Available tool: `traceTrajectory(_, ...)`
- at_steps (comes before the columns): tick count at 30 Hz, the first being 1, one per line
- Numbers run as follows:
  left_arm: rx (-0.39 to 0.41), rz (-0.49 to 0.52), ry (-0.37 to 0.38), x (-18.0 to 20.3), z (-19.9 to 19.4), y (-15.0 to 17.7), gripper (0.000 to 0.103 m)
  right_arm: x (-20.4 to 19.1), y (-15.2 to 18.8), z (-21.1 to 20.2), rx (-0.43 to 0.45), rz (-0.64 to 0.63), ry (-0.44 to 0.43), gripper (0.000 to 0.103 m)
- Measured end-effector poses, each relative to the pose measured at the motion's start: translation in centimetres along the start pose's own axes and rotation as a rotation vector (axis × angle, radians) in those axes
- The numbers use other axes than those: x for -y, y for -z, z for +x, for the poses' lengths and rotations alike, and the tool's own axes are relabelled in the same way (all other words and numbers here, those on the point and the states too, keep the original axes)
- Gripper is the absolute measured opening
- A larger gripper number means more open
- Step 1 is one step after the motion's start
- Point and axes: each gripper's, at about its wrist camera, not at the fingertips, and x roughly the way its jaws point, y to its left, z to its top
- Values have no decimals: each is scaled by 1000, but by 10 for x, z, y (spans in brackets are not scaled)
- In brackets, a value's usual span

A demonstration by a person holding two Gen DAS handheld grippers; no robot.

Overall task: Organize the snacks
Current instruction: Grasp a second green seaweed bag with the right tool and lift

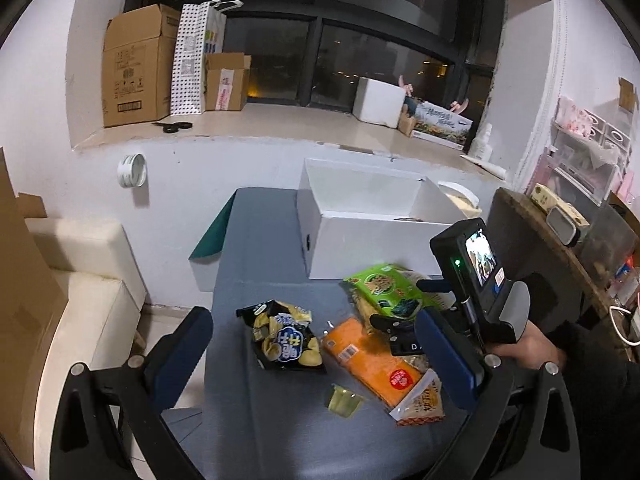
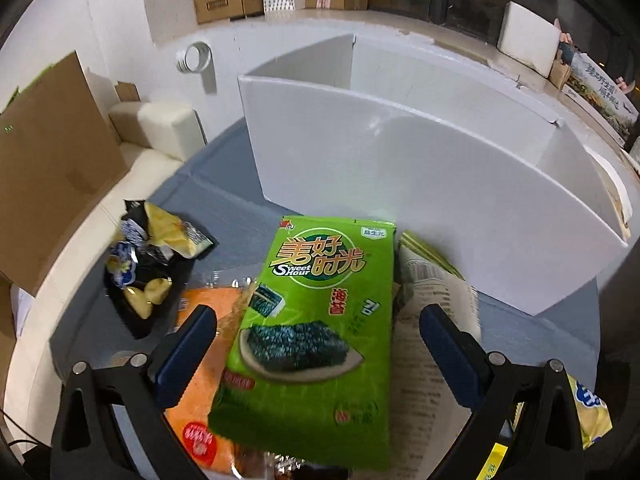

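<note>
Scissors (image 1: 173,126) beside cardboard boxes (image 1: 134,68)

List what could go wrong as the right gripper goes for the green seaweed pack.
1. The seaweed pack lies on the orange pack and a printed wrapper; the open right gripper may pinch or drag those too.
2. The white box wall stands close behind; a low lift could hit it.
</note>
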Motion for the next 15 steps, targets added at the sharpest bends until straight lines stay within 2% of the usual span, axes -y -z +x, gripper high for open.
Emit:
traceTrajectory(2, -3, -13, 2, -3, 1, 1, 103, -2, 1, 4, -11, -11, -5, 88)
traceTrajectory(3, -5, -16, 2, -4, 1, 2, 103, -2, 2, 5, -9, -6, -18, 76)
traceTrajectory(9, -32, -23, -22, -6, 8, 5, 103, 0, 6, -3, 16, 4, -28, 74)
traceTrajectory(15, -107, -4, -73, -7, 36, 13, 103, 6, 11, -42, 99, 31, -63, 74)
